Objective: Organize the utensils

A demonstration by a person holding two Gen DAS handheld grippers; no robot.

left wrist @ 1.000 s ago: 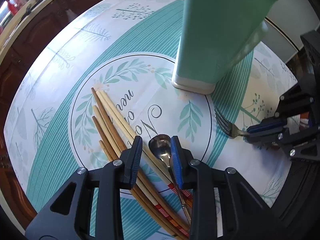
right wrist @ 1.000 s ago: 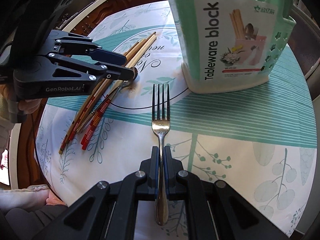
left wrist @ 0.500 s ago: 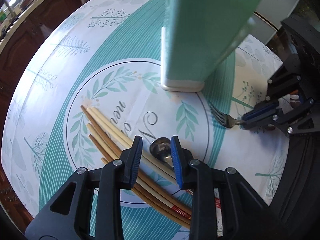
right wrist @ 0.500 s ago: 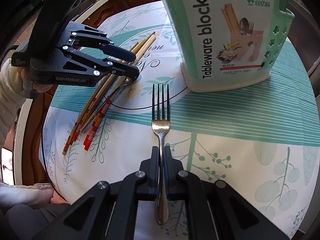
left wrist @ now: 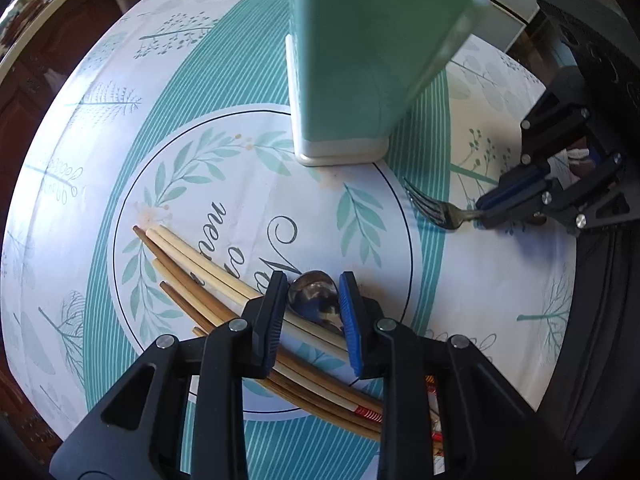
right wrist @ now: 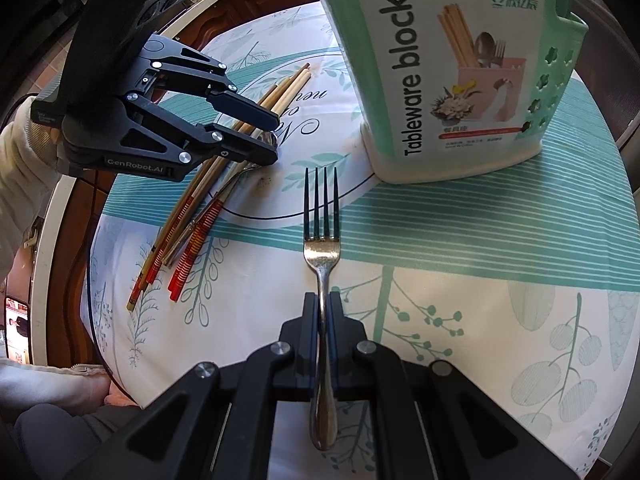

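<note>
Steel fork [right wrist: 322, 258] flat, tines toward mint caddy [right wrist: 448, 72]; spoon [left wrist: 314, 300] atop splayed chopsticks [left wrist: 224, 280]

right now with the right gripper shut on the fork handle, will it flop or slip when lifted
The fork looks like solid metal, so probably stiff, no flop. The right gripper pinches it mid-handle, so it may pivot slightly. Its polished, narrow handle could slide between the fingers if tilted.
</note>
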